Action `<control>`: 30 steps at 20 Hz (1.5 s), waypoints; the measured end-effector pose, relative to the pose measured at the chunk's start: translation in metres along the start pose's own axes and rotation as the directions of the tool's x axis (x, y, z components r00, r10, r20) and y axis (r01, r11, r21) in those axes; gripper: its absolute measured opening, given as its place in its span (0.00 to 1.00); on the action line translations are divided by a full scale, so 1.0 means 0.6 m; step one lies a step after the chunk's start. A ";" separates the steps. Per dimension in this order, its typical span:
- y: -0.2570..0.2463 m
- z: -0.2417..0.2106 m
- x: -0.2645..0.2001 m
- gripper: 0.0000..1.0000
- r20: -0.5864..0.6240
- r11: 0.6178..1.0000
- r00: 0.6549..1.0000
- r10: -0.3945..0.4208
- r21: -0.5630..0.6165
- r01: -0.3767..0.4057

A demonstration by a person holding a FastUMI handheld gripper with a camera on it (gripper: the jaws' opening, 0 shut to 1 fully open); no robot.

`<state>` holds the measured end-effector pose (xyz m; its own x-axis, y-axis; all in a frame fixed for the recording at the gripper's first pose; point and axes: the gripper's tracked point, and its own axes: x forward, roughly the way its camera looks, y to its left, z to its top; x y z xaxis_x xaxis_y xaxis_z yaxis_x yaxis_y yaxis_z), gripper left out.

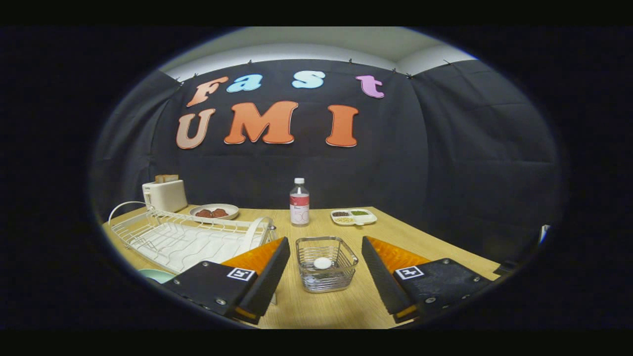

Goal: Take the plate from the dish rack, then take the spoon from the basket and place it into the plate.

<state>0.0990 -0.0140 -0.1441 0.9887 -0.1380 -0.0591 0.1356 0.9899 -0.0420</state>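
A small wire basket [346,262] stands on the wooden table [395,237], between my two fingers and just ahead of them. Inside it the rounded white end of the spoon [322,263] shows. My gripper [325,243] is open wide, one finger on each side of the basket, touching nothing. The white wire dish rack [183,237] lies to the left, beyond my left finger [267,267]. A pale green plate [156,275] peeks out on the table just left of that finger, mostly hidden by it.
Behind the rack stands a cream toaster [165,194], with a dish of reddish food [213,211] beside it. A clear bottle [299,202] and a divided white dish [353,216] stand near the table's far edge. The table's right edge runs diagonally past my right finger.
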 end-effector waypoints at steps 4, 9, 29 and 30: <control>-0.003 -0.018 0.011 0.68 -0.026 0.999 1.000 0.015 0.038 -0.014; 0.003 -0.041 0.015 0.30 -0.061 0.997 0.997 0.039 0.063 -0.035; 0.052 0.144 -0.139 0.05 0.142 0.990 0.980 0.136 0.015 -0.140; 0.065 0.148 -0.156 0.05 0.145 0.988 0.978 0.152 0.009 -0.155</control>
<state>0.0174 0.0407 -0.0519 0.9965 0.0207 0.0806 -0.0189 0.9996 -0.0229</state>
